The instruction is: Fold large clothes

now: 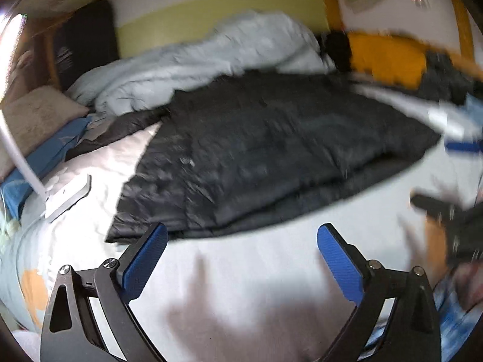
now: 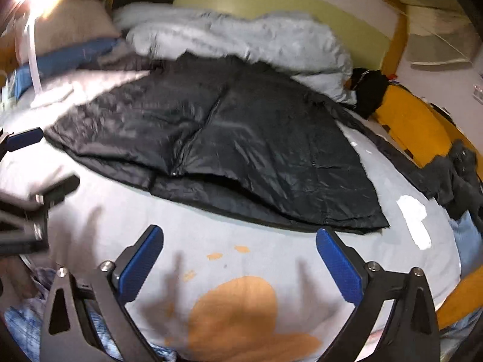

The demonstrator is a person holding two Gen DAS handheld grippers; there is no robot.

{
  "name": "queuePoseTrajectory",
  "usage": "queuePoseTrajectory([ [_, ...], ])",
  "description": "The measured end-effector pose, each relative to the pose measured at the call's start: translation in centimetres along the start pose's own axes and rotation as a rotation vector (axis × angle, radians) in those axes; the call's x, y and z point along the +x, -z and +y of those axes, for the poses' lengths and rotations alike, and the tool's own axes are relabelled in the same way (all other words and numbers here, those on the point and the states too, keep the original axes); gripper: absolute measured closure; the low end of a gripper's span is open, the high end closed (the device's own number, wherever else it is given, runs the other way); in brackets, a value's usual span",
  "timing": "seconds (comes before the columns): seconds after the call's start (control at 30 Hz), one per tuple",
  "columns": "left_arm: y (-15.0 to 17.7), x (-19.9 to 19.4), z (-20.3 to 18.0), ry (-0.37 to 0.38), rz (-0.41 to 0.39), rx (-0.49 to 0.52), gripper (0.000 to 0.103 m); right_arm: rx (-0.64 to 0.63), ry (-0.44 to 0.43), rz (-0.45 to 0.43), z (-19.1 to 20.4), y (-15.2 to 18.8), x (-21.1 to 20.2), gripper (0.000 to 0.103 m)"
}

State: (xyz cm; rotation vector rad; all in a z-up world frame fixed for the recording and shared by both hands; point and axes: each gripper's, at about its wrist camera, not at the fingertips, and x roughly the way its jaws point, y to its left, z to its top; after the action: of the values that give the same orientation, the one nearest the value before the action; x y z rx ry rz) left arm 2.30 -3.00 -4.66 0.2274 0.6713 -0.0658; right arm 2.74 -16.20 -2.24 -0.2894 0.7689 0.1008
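On the left, the left gripper [image 1: 241, 241] hangs over the pale bed sheet [image 1: 241, 271], its blue fingers [image 1: 145, 259] spread wide with nothing between them. The folded black jacket [image 1: 256, 150] lies flat on the bed just ahead, a white duvet [image 1: 211, 51] bunched behind it. On the right, the right gripper [image 2: 240, 242] is likewise wide open and empty.
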Motion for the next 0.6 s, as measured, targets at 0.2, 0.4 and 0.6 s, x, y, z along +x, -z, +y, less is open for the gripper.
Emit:
queuePoseTrajectory([
  [0.2,-0.2,4.3,-0.3,-0.151,0.123,0.031,0.009,-0.117,0.191,0.118,-0.5,-0.3,3.9,0.014],
  [0.4,-1.7,6.5,1.3,-0.187,0.154,0.041,0.01,-0.063,0.173,0.137,-2.8,-0.9,5.3,0.021],
  [0.6,-2.9,7.8,3.3,-0.176,0.195,0.003,0.03,-0.013,0.239,0.15,-5.6,-3.2,7.5,0.059],
])
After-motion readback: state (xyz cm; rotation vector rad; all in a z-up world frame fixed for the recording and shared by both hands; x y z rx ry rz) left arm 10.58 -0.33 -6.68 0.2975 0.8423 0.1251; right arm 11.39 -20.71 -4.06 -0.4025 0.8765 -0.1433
